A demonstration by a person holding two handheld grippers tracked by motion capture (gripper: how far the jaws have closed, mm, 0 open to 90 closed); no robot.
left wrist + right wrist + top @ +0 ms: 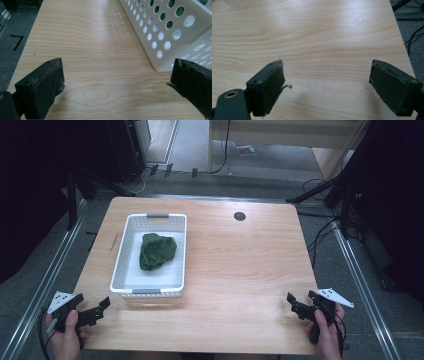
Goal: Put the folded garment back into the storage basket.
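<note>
A white perforated basket (pixel 120 265) sits on the left half of the wooden table, and a crumpled dark green cloth (pixel 157 250) lies inside it. My left gripper (pixel 95 309) rests at the table's front left corner, open and empty, just left of the basket's near corner (pixel 162 65). Green cloth shows through the basket's holes (pixel 179 11). At the front right edge my right gripper (pixel 299 304) is held open, nothing between its jaws. In the left gripper view my left gripper (pixel 116 77) spans bare wood; in the right gripper view my right gripper (pixel 327 77) does the same.
The wooden table (pixel 240 265) has a round black cable grommet (pixel 239 216) near its far edge. Metal rails run along both sides of the table. Cables and dark stands lie on the floor at the right and back.
</note>
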